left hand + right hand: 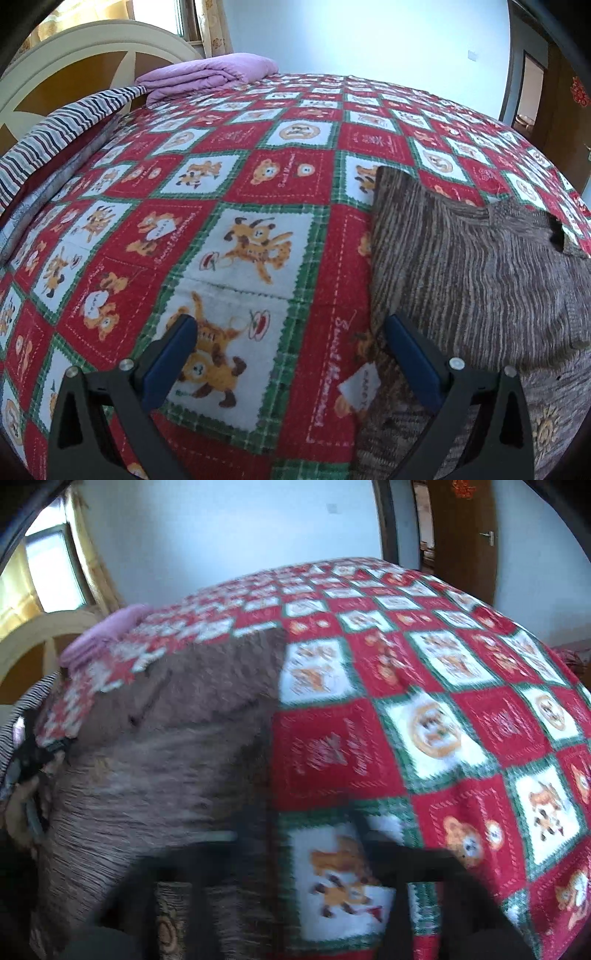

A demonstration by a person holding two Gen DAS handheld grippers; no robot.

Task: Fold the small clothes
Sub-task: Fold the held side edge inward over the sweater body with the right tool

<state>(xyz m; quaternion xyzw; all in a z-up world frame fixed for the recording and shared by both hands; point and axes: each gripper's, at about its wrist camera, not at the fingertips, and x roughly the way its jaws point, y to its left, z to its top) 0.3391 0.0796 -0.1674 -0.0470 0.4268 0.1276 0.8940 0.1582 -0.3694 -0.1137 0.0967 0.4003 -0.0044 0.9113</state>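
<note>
A brown and grey streaked knit garment (476, 273) lies partly folded on the red, green and white bear-print bedspread (258, 184), at the right of the left wrist view. My left gripper (291, 354) is open and empty, its right finger (413, 358) at the garment's left edge. In the right wrist view the same garment (166, 775) lies at the left. My right gripper (295, 853) is badly blurred; its jaws appear spread and hold nothing that I can see. The left gripper and a hand (26, 771) show at the far left edge.
A folded purple blanket (210, 74) lies at the head of the bed. A striped pillow (55, 136) leans by the cream headboard (85, 44). A wooden door (461, 531) and white wall stand beyond the far bed edge. Bedspread (443, 720) stretches to the right.
</note>
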